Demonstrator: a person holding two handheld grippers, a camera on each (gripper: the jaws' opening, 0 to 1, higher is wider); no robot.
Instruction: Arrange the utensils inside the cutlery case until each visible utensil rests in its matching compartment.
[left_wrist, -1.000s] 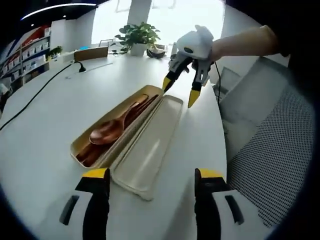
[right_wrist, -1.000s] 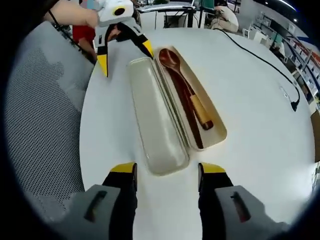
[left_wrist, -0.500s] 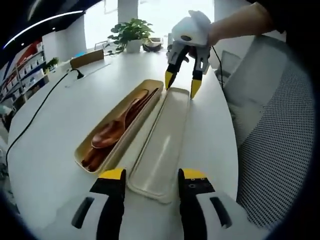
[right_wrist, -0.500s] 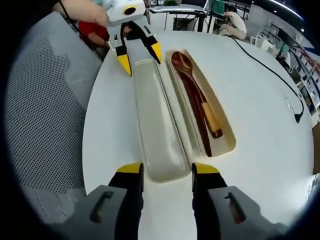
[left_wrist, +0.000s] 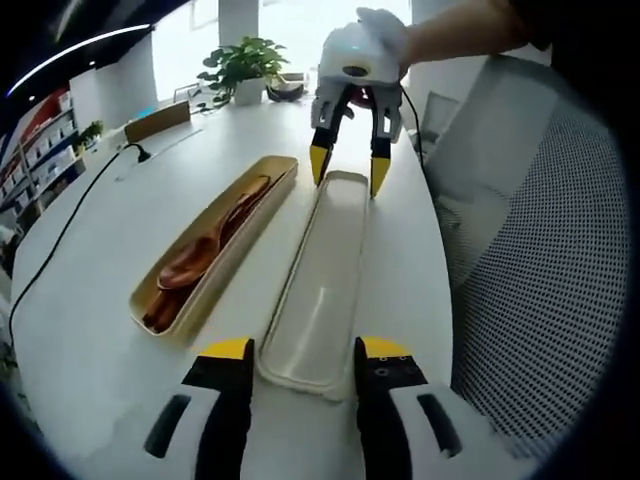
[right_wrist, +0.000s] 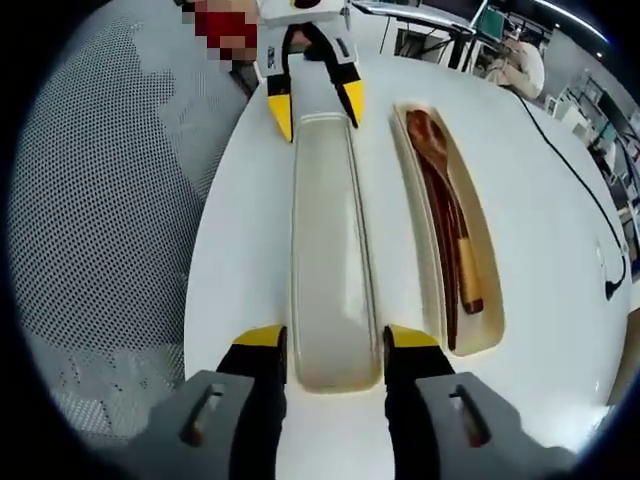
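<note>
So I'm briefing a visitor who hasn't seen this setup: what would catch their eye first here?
Probably the long pale lid lying open side up on the white table, with a yellow-tipped tool at each end: the left tool straddles the near end, the right tool the far end. Next to it, set slightly apart, sits the tan case base holding a wooden spoon and chopsticks.

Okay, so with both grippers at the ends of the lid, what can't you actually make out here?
- Left gripper, left gripper view: whether its tips touch the lid; the lid's near end hides the contact.
- Right gripper, right gripper view: same doubt.
- Cutlery case, both views: what lies beneath the wooden spoon; dark pieces overlap.
- Any compartment dividers: case wall hides them.
</note>
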